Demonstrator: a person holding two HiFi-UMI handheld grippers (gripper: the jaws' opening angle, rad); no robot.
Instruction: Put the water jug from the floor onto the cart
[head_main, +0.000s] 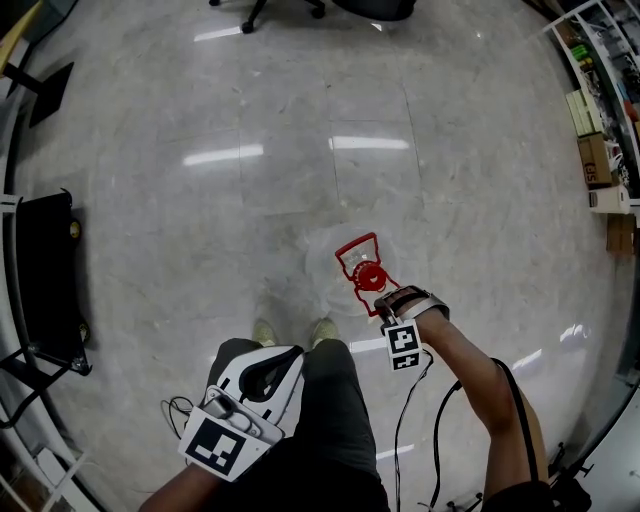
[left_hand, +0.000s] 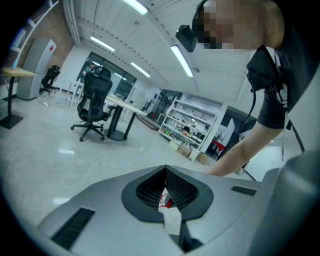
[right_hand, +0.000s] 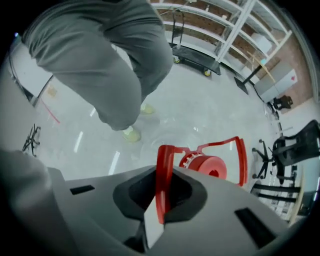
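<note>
Right gripper pointing down, jaws clamped on red handle of water jug. Jug upright on floor, just ahead of person's shoes. Left gripper at waist, jaws together, nothing held. Black cart well apart at left

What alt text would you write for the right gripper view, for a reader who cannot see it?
The right gripper, pointing down, has its jaws closed on the red handle of a clear water jug on a pale glossy floor. Behind it are the person's grey trousers and light shoes, with a black cart and shelves farther back.
</note>
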